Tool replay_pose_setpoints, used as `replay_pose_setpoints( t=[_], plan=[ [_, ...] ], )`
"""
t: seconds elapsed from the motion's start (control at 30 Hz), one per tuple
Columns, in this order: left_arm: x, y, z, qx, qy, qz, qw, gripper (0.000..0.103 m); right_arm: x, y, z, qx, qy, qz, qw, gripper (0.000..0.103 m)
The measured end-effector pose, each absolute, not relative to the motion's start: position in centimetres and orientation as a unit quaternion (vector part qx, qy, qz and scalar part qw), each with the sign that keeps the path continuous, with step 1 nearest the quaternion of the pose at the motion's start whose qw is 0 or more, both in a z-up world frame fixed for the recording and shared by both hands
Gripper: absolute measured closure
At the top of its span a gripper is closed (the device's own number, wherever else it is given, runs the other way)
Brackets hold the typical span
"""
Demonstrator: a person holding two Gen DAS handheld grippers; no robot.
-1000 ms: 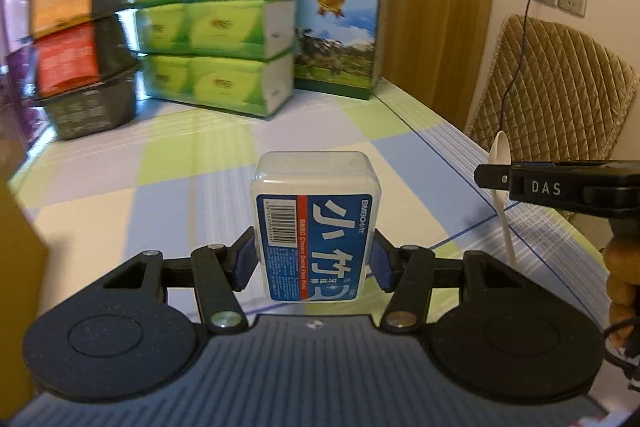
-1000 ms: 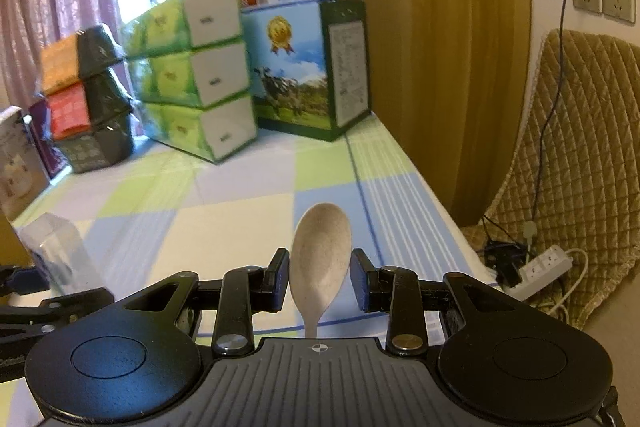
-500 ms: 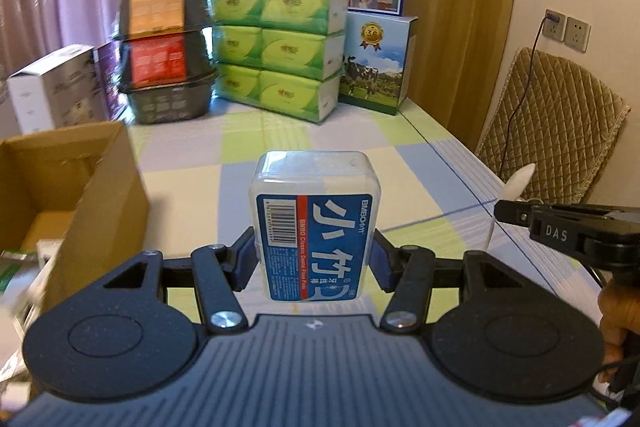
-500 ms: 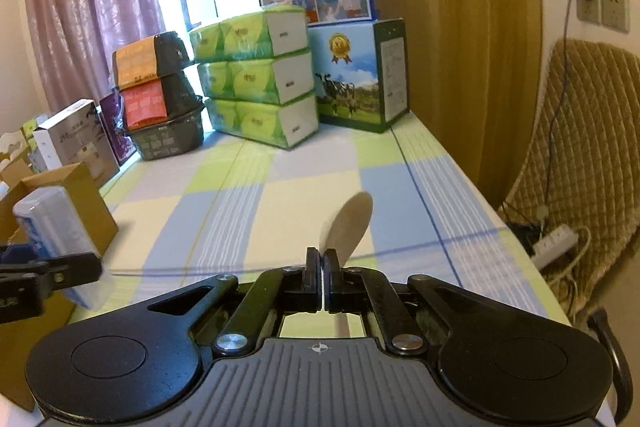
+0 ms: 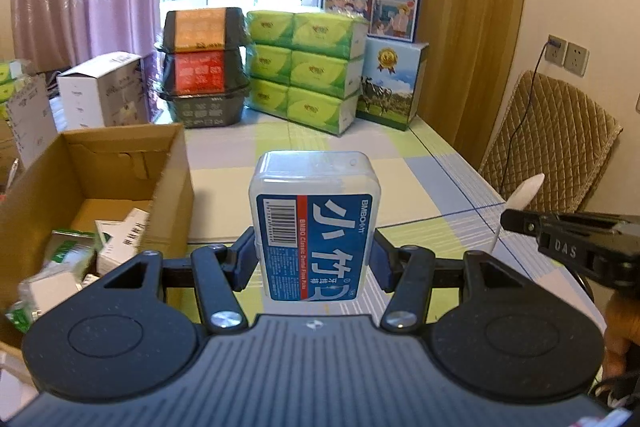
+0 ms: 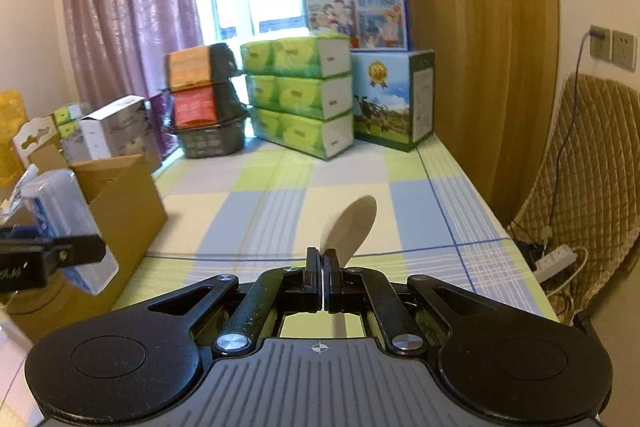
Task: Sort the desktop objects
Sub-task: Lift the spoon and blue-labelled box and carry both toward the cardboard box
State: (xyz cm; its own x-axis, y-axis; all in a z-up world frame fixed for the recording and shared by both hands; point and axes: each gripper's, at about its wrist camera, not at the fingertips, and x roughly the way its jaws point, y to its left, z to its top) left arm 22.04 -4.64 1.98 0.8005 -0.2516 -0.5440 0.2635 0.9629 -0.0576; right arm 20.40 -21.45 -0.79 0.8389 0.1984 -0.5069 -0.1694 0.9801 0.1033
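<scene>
Left gripper (image 5: 315, 259) clamps floss box (image 5: 315, 227) upright, above checked tablecloth (image 5: 400, 183), beside open carton (image 5: 120, 163). Right gripper (image 6: 322, 275) pinches spoon (image 6: 352, 223) handle; bowl blurred. Tissue packs (image 6: 300, 95), milk boxes (image 6: 392, 99) at far edge; curtains (image 6: 128, 7) behind. Carton contents indistinct.

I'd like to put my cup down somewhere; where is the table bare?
The checked tablecloth is bare across its middle and right side, between the cardboard box on the left and the tissue packs at the back. The back row and the box itself are crowded.
</scene>
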Motion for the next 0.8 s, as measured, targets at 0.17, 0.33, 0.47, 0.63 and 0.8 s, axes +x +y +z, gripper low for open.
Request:
replay_pose_setpoints(
  t=[0.17, 0.33, 0.47, 0.63, 0.8],
  plan=[
    [20.4, -2.9, 3.7, 0.008, 0.276, -0.123, 0.953, 0.051, 18.0, -19.2, 0.9, 0.018, 0.255, 0.123, 0.959, 0.103],
    [18.8, -0.6, 5.2, 0.007, 0.267, -0.104, 0.958, 0.051, 16.5, -16.3, 3.0, 0.013, 0.24, 0.157, 0.958, 0.103],
    [17.5, 1.7, 6.5, 0.007, 0.26, -0.085, 0.962, 0.051, 15.8, -13.8, 4.5, 0.005, 0.231, 0.183, 0.955, 0.103],
    [16.3, 4.4, 7.8, 0.008, 0.255, -0.062, 0.965, 0.051, 15.3, -10.5, 6.0, -0.004, 0.221, 0.215, 0.951, 0.103],
    [15.3, 7.0, 8.8, 0.005, 0.251, -0.041, 0.967, 0.051, 14.7, -8.0, 6.8, -0.013, 0.214, 0.239, 0.947, 0.103]
  ],
)
